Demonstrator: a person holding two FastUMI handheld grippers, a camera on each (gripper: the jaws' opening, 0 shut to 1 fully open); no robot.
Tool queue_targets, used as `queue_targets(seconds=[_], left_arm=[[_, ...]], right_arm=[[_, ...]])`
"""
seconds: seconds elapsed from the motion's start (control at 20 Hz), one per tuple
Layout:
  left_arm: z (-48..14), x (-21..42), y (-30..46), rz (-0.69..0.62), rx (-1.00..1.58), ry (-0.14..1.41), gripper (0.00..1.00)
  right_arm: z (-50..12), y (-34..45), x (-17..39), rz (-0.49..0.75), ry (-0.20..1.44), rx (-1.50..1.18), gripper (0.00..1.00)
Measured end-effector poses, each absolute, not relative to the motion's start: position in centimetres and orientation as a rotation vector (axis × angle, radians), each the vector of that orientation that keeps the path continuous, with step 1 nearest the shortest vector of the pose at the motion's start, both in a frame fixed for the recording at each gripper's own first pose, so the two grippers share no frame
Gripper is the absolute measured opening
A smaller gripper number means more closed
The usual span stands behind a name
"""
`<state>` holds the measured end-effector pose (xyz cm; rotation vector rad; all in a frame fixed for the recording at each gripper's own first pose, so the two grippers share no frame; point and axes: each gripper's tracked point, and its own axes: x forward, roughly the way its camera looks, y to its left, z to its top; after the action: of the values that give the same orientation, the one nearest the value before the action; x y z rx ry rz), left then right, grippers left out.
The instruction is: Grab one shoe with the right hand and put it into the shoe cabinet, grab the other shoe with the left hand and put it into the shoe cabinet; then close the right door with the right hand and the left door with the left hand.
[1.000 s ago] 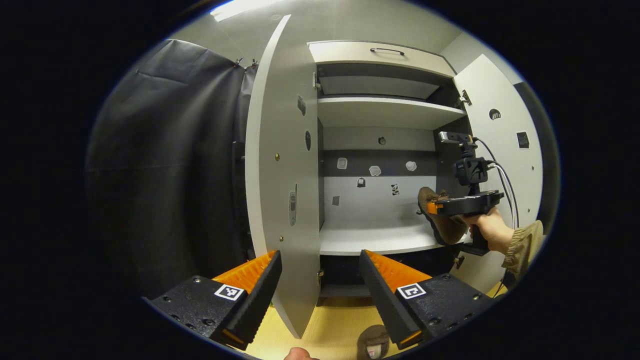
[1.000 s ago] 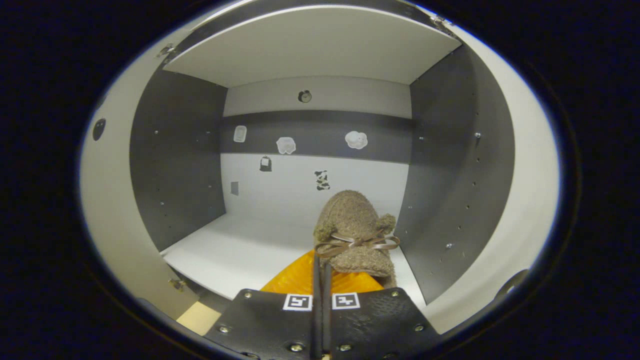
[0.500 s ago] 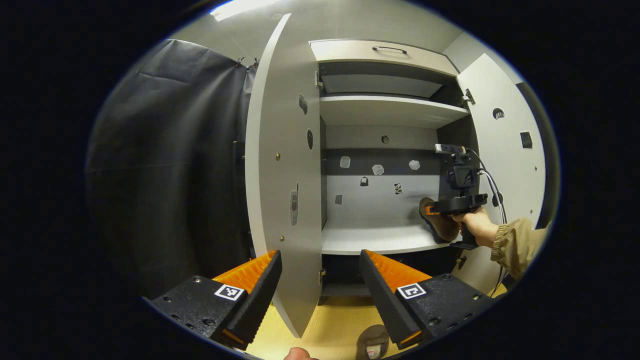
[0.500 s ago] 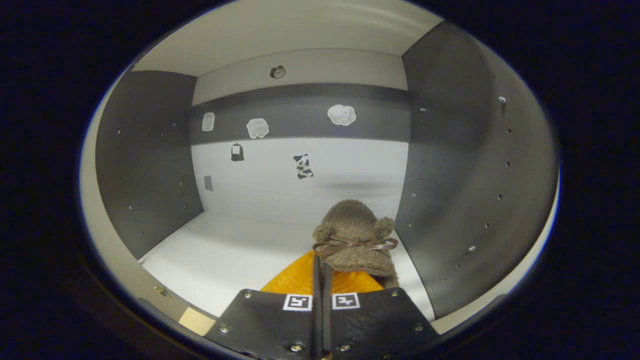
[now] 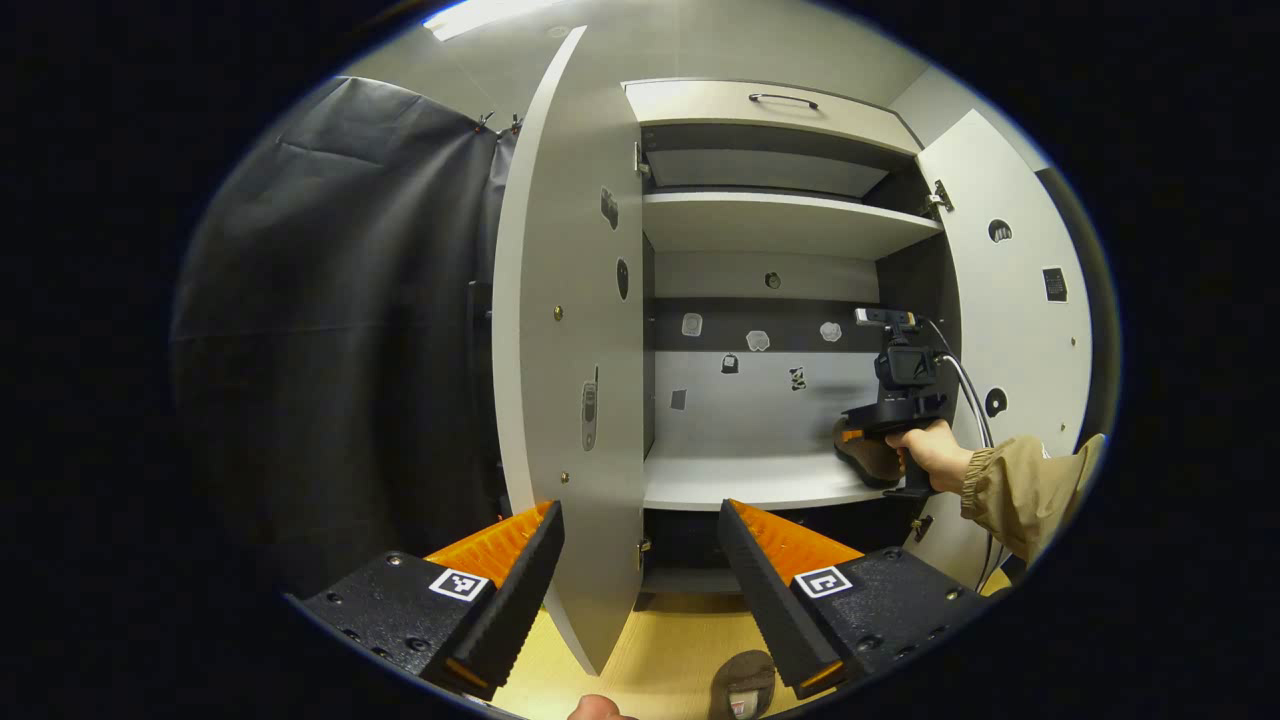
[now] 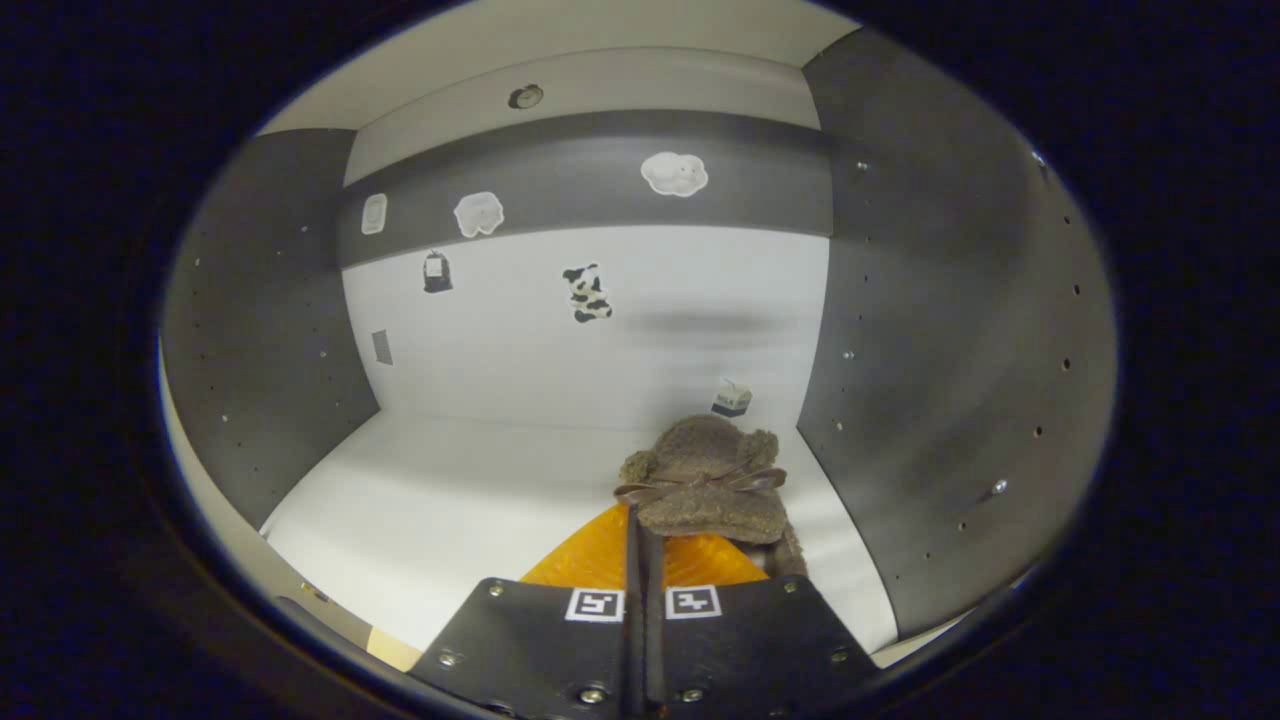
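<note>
- We see a tall pale shoe cabinet (image 5: 770, 225) standing open, with grey side walls inside and several shelves.
- Its left door (image 5: 565, 330) swings out toward us in the left gripper view, edge on, and its right door (image 5: 1015, 300) stands open at the far right.
- A black cloth wall (image 5: 340, 330) hangs to the left of the cabinet.
- The middle shelf (image 6: 450, 500) is a white board; small stickers dot the back wall above it.
- Below the cabinet lies a pale wooden floor (image 5: 670, 655).
- In the left gripper view, a person's hand (image 5: 925, 450) in a tan sleeve (image 5: 1030, 490) reaches into the cabinet at the shelf's right end, holding the right gripper (image 5: 850, 436).
- The left gripper (image 5: 640, 520) is held in front of the cabinet, low down; its fingers (image 5: 520, 590) are spread wide apart with nothing between them, one on each side of the left door's lower edge as we see it.
- In the right gripper view, the right gripper's fingers are pressed together on the heel end of a fuzzy brown shoe (image 6: 705, 480) with a ribbon bow.
- That shoe is over the shelf near its right edge, close to the right side wall; we cannot tell whether its sole touches the board.
- The other shoe (image 5: 745, 685), also brown, lies on the floor at the bottom of the left gripper view, below the left gripper.
</note>
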<state>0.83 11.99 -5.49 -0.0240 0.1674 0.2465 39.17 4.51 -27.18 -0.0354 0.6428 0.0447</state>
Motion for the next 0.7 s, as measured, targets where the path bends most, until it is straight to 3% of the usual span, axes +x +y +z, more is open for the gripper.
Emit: queue_targets(seconds=[0.2,0.25,0.35,0.7], left_arm=[[-5.5,0.8,12.0,0.243,-0.028,0.169,0.95],[-5.5,0.8,12.0,0.242,-0.030,0.169,0.96],[-5.5,0.8,11.9,0.237,-0.028,0.170,0.95],[-5.8,0.4,11.8,0.217,-0.033,0.182,0.96]], right_arm=[[-27.3,4.6,38.9,0.039,0.659,-0.025,0.07],[-27.1,4.7,38.8,0.042,0.663,-0.023,0.16],[-26.6,4.6,38.2,0.041,0.663,-0.042,0.24],[-22.1,4.8,33.6,0.074,0.603,-0.117,0.24]])
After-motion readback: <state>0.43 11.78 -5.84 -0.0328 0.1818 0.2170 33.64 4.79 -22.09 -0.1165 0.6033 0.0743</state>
